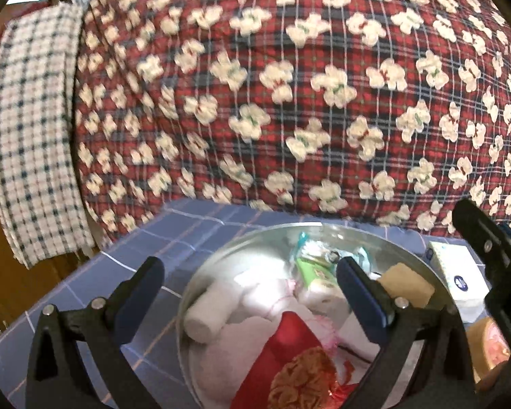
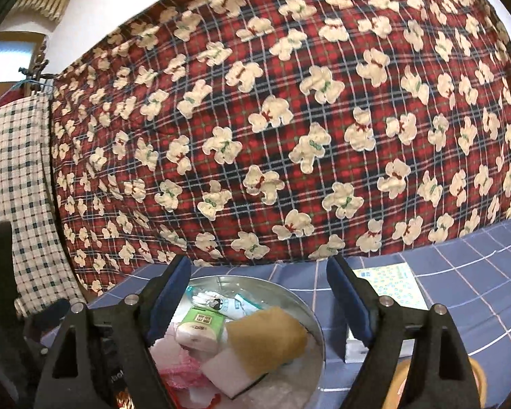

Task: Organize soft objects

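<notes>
Behind, a big red blanket with bears (image 2: 289,119) is hanging. Below it, a round metal bowl (image 1: 221,255) is sitting on the blue cloth (image 2: 460,272), holding a yellow sponge (image 2: 269,337) and white rolls (image 1: 207,310). Both tongs, left gripper (image 1: 252,286) and right gripper (image 2: 259,289), are gaping wide, gripping nothing.

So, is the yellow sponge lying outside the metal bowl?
No, the yellow sponge lies inside the metal bowl, resting on a white block.
</notes>
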### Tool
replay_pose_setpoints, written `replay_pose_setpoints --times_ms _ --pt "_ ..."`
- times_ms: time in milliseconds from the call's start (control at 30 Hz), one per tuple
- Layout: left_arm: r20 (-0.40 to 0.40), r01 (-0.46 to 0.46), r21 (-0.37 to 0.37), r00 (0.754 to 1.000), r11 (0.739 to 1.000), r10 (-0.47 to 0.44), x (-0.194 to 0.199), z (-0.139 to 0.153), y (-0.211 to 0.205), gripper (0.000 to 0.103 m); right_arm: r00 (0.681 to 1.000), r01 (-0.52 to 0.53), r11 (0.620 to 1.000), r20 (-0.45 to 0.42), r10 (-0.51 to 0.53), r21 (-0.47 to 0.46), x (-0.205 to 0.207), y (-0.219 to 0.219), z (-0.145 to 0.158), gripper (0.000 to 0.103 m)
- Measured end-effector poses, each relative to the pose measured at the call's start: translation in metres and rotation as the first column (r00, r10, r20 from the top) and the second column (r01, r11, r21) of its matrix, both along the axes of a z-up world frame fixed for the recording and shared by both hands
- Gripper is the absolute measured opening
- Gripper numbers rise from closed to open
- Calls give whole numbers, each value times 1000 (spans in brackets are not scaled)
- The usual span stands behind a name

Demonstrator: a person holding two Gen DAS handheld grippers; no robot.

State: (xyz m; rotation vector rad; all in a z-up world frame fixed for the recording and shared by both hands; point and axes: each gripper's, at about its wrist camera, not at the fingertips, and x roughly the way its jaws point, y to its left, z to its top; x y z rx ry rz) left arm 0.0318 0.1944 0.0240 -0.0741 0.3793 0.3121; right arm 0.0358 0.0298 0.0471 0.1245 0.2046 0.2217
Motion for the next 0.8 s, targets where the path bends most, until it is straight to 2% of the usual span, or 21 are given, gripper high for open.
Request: replay_pose_setpoints --times_ms 133,333,500,800 --pt "51 12 -4 999 1000 -11 -12 0 -2 102 999 20 999 33 -19 -44 -9 1 -4 86" --pt "67 33 8 997 999 -34 -26 -9 -10 102 999 34 999 21 -34 -12 -12 -10 -12 88" --pt "113 25 19 993 1000 -27 -39 -10 -12 102 993 63 998 102 -62 -2 -26 -16 -14 88" --pt "152 17 26 988 1000 -20 -55 -7 -16 102 987 63 997 148 -57 -37 -47 -22 -10 88"
